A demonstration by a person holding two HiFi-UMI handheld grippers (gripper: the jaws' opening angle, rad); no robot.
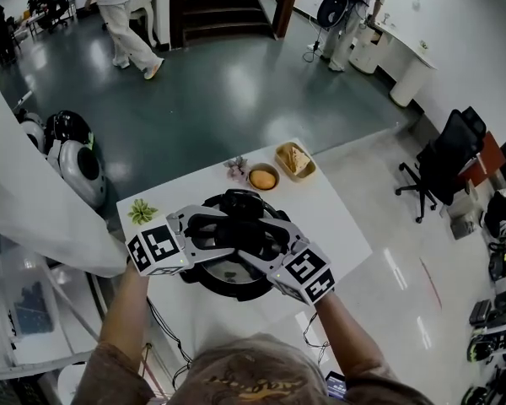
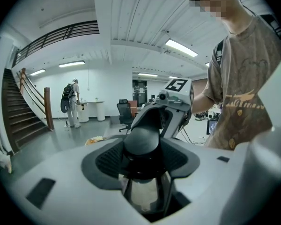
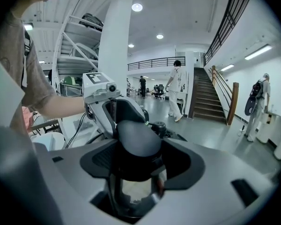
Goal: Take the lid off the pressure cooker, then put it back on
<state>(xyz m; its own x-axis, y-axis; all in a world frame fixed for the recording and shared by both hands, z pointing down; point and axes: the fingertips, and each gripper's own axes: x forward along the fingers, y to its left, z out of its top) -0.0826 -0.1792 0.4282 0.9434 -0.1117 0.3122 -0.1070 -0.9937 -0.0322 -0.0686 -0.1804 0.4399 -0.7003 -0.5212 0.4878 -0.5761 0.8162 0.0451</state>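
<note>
Head view: our left tongs and right tongs meet tip to tip over the cooker on the table.

Left gripper view: we see wide jaws clamped on the black handle, with the lid just beneath.

Right gripper view: wide jaws clamp that handle from the opposite side, with the lid below.

This is a large open lab-and-office hall, with a glossy grey-green floor, a wide staircase leading to a railed gallery, ceiling strip lights, a swivel office chair, a curved white counter, a person with a backpack and a white worktop.
</note>
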